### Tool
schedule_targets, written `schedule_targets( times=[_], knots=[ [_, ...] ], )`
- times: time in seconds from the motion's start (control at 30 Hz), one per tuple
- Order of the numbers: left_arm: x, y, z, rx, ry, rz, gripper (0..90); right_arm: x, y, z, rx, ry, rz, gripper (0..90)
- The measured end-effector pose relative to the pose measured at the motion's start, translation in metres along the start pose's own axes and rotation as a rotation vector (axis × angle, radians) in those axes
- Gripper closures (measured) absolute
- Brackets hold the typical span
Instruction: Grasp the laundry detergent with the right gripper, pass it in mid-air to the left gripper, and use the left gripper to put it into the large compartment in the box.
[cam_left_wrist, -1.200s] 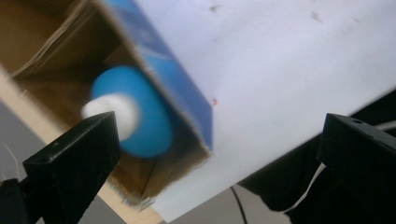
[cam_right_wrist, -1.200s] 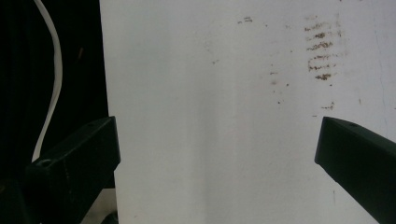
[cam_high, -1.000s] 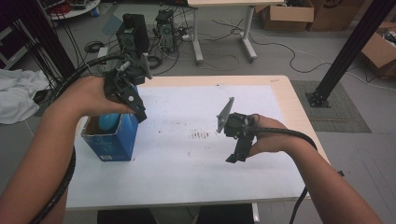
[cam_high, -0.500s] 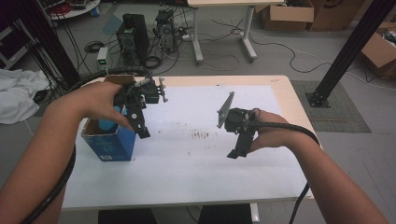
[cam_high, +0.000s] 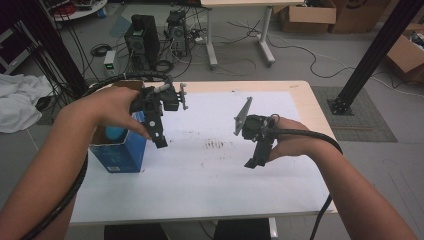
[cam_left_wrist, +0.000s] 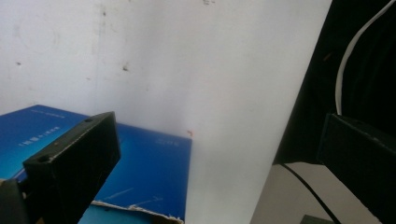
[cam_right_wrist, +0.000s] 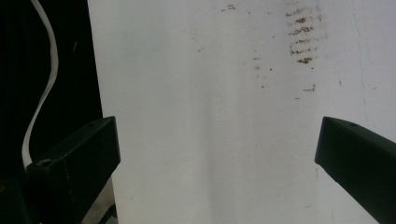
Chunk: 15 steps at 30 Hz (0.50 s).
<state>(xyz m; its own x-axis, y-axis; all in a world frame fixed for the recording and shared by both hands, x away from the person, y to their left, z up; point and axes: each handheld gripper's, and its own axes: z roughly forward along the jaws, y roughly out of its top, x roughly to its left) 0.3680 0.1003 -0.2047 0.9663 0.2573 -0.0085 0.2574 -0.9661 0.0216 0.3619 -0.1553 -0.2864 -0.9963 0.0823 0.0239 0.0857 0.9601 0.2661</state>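
1 blue box (cam_high: 120, 152) on the white table (cam_high: 210, 175) (top torn open). My 2 tongs, left gripper (cam_high: 159, 141) and right gripper (cam_high: 254, 162), gape wide, holding nothing.

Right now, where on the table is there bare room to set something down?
The white sheet is bare along its near strip and its far right part. The middle, between the left gripper and the right gripper, is bare apart from brown smudges. The left edge is crowded by the open blue box.

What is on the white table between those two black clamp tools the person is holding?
In the high view, nothing stands between the left hand-held gripper and the right hand-held gripper, just white tabletop with brown smudges.
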Motion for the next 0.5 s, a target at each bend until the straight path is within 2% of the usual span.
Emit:
schedule_targets(
  times=[0.5],
  knots=[
    [-0.0053, 0.0032, -0.0002, -0.010, -0.008, 0.020, 0.1, 0.0023, -0.0016, -0.0023, -0.005, -0.008, -0.003, 0.0]
  ],
)
